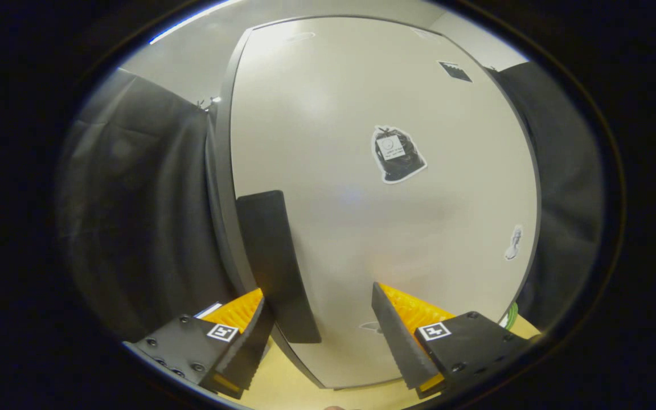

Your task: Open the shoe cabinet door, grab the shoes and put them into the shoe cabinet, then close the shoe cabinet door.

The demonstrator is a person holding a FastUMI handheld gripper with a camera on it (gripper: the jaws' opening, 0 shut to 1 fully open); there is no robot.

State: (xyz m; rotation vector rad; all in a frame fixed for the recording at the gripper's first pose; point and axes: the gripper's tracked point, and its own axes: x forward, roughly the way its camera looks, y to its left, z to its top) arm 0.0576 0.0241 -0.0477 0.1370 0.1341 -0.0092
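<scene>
The pale grey shoe cabinet door (362,216) stands right in front of me, closed as far as I can see. A long black handle (274,262) runs down its left edge. My gripper (319,304) is open, its fingers straddling the handle's lower part: the left fingertip (257,319) lies left of the handle by the door's edge, the right fingertip (388,319) is well to the right against the door face. Neither finger presses on the handle.
Stickers dot the door: a black bag-shaped one (397,155) in the middle, a small one (513,244) near the right edge, a dark one (454,70) at the top right. Black cloth (134,216) hangs on both sides. A yellowish floor (288,381) lies below.
</scene>
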